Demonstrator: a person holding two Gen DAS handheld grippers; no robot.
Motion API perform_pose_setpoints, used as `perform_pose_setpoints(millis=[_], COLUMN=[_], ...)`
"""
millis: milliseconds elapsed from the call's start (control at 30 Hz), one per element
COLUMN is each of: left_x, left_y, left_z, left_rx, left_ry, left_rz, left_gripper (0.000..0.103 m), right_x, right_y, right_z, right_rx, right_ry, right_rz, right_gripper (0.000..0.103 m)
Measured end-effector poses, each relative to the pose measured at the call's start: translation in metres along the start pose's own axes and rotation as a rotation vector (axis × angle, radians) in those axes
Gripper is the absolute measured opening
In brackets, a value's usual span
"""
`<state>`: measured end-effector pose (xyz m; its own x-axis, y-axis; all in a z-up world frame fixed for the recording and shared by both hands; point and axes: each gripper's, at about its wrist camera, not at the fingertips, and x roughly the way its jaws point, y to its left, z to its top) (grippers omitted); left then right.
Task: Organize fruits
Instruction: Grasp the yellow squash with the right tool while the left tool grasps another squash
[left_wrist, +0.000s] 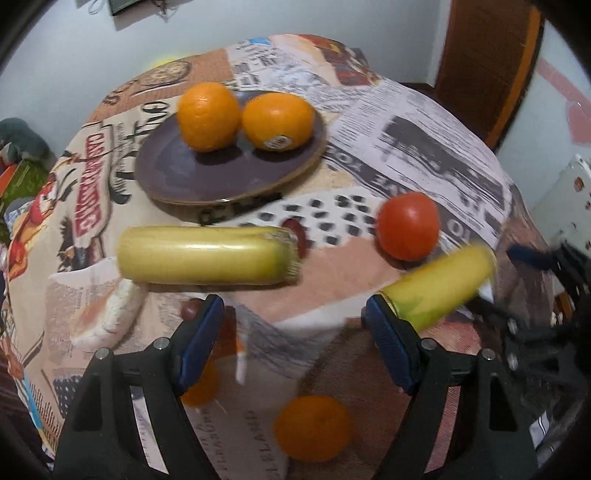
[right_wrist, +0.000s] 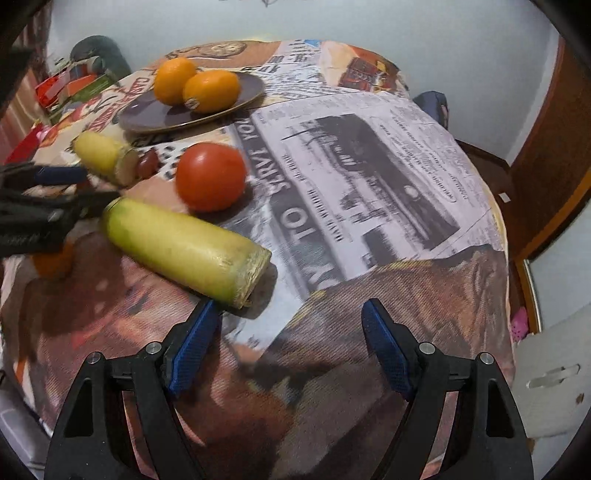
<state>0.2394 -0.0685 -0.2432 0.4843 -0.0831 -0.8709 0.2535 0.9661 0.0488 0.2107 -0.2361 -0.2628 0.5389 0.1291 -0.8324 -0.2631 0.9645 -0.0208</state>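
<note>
Two yellow cut fruit pieces lie flat on the cloth (right_wrist: 369, 184). The far piece (left_wrist: 207, 255) runs straight across the left view, cut end toward the tomato (left_wrist: 408, 226). The near piece (right_wrist: 184, 249) lies diagonally (cut end toward the right gripper (right_wrist: 291, 332)). Two oranges (left_wrist: 207, 116) sit on the plate (left_wrist: 192, 177). Left gripper (left_wrist: 293, 325) and right both gape, holding nothing.

Round table (right_wrist: 388, 229) with a newspaper-print cloth; on it sits a purple plate (left_wrist: 221, 177), a tomato (left_wrist: 408, 225), two yellow-green cut vegetables (left_wrist: 207, 256) (right_wrist: 184, 247), an orange (left_wrist: 312, 428) and some grapes (left_wrist: 297, 232).
</note>
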Motion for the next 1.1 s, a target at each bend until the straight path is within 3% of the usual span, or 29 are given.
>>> perform_pose_setpoints(millis=[267,700,900,1100], left_x=[0.0,-0.063,-0.067,-0.057], left_y=[-0.022,0.041,0.058,0.048], left_z=[0.0,-0.009,-0.027,-0.041], left_rx=[0.035,-0.144,-0.195,-0.196], left_ry=[-0.012,-0.155,-0.137,-0.099], left_rz=[-0.022,-0.014,-0.031,-0.063], left_gripper=[0.079,0.079,0.079,0.079], right_x=[0.009,-0.034,-0.004,-0.004], right_y=[-0.02,0.016,0.035,0.038], right_z=[0.019,0.027,0.039,0.038], right_rx=[0.047,0.042,0.063,0.049], right_ry=[-0.005,-0.101,-0.043,-0.032], right_rz=[-0.059,0.055,0.074,0.064], right_gripper=[0.077,0.078,0.078,0.081])
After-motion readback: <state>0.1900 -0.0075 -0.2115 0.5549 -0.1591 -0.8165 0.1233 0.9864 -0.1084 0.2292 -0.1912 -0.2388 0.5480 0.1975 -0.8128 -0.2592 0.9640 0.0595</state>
